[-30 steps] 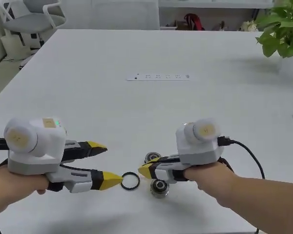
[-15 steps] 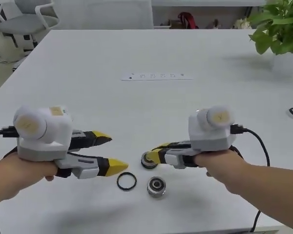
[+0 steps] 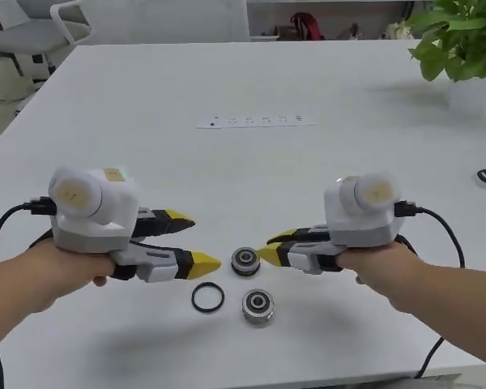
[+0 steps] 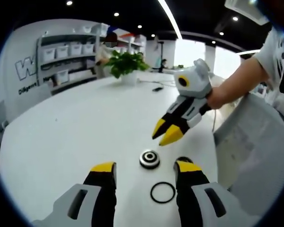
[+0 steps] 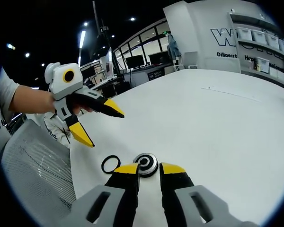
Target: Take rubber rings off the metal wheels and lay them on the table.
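Left gripper (image 3: 202, 241) gapes wide; right gripper (image 3: 265, 247) narrowly parted beside metal wheel (image 3: 245, 260); rubber ring (image 3: 207, 297) on table (image 3: 308, 178).

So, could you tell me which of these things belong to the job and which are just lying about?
Job in hand: far metal wheel; near metal wheel; loose rubber ring; left gripper; right gripper.
Lying about: power strip; potted plant; office chair.
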`<move>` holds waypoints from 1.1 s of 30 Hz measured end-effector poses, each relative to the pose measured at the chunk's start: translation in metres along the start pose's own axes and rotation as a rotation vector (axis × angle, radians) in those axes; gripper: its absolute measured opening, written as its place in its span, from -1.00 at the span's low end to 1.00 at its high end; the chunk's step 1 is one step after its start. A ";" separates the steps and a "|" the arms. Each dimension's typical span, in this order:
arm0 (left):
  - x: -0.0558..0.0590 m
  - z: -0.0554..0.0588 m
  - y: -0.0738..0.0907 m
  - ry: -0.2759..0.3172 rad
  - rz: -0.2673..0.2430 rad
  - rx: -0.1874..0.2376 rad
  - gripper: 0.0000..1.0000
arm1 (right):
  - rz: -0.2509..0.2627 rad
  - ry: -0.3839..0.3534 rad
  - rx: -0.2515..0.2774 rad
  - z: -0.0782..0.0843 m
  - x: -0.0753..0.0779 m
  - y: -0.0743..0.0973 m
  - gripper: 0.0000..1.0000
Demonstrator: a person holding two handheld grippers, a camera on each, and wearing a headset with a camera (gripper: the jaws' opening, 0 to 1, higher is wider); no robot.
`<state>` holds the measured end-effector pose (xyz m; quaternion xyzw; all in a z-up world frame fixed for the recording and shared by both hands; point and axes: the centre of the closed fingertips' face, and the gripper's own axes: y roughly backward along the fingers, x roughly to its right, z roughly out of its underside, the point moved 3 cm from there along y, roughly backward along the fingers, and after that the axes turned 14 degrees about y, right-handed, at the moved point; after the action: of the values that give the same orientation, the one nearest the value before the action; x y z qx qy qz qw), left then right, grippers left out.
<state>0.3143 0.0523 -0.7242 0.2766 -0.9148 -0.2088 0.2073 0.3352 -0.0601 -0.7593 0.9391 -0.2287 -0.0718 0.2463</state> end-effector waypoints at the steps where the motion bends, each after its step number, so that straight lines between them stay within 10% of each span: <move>1: 0.000 0.001 -0.002 0.000 0.000 -0.002 0.00 | -0.001 0.005 -0.001 0.001 0.000 0.000 -0.72; 33: 0.003 0.016 -0.051 0.026 0.038 -0.061 -0.20 | -0.076 0.056 -0.047 0.027 -0.008 -0.019 -0.72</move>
<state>0.3251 0.0160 -0.7620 0.2556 -0.9103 -0.2291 0.2313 0.3291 -0.0532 -0.7919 0.9427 -0.1841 -0.0604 0.2717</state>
